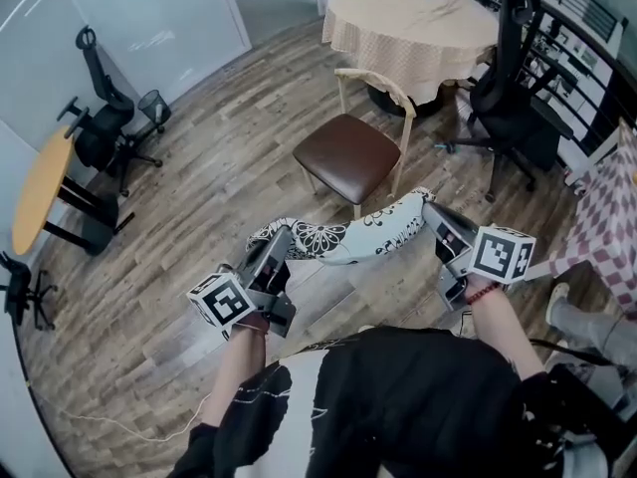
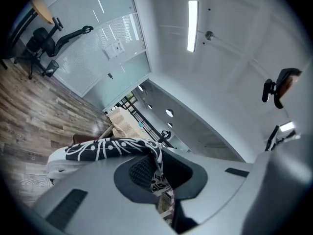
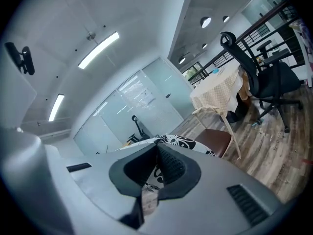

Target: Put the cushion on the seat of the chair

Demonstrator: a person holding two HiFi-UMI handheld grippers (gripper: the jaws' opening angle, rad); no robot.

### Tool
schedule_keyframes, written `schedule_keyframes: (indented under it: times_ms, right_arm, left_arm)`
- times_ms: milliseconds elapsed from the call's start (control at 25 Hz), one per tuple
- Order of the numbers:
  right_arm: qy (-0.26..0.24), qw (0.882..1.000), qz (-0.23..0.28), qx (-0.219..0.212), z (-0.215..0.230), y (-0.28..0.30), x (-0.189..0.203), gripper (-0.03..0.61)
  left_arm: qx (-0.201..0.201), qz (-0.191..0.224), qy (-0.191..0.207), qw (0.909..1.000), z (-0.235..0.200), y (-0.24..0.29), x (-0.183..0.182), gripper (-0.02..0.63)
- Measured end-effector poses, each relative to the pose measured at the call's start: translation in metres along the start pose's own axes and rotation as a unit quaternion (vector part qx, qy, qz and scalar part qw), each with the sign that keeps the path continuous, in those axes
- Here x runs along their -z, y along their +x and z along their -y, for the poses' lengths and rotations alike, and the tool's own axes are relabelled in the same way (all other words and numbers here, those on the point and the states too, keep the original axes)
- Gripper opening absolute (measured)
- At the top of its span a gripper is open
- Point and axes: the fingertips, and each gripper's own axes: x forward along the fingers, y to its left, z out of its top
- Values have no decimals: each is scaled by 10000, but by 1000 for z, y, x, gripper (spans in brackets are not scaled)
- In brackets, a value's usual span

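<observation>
- The cushion (image 1: 358, 237), black and white with a swirling flower print, hangs in the air between the two tongs. It is stretched a little and sags in the middle.
- The left gripper (image 1: 279, 242) is clamped on the cushion's left end. In the left gripper view its jaws (image 2: 156, 173) are pressed together on a fold of the printed cloth, and the rest of the cushion (image 2: 107, 148) spreads out beyond them.
- The right gripper (image 1: 433, 212) pinches the cushion's right end. In the right gripper view the pads (image 3: 168, 165) meet on the fabric, with the cushion (image 3: 181, 142) showing past the jaw tips.
- The cushion is above the wooden floor (image 1: 219, 177), on the person's side of the chair (image 1: 370, 127). It is close to the front edge of the brown seat (image 1: 346, 154) and is not on it.
- The seat is bare. The chair's pale wooden backrest is on the far side, toward the round table (image 1: 413, 18).
- Count: one cushion, one wooden chair and two tongs, each with one marker cube (image 1: 221, 300) and (image 1: 503, 252).
- There is one round table under a beige cloth.
- Two black office chairs are plain to see, one by the floor's left edge (image 1: 105, 127) and one to the right of the round table (image 1: 513, 88).
- Something dark at the far left edge is too cut off to name.
</observation>
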Motion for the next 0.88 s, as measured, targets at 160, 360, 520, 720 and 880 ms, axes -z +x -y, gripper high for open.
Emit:
schedule_keyframes:
  times_ms: [160,360,520,720,880]
  right_arm:
    - [-101,9999,-74,-107,16,21,-23,20]
    - [-78,9997,-80,-198,25,37,-30,20]
    - [-15,9995,-194,-261,31,55,-35,20]
    - [-34,9993,-269,-258,31,76,-38,20]
    - [26,9995,-278,-140,33,103,-41,20]
  left_arm:
    - [-63,88,36,9999,-9,30,-8,34]
    - [-116,181,113,9997,-14,45,-14,34]
    - [-163,203,129,9996,-21,59,-24,34]
    - [-143,120,116,9998,-34,68,-33,34]
    - [-110,9,33,9999,-59,78,-47,34]
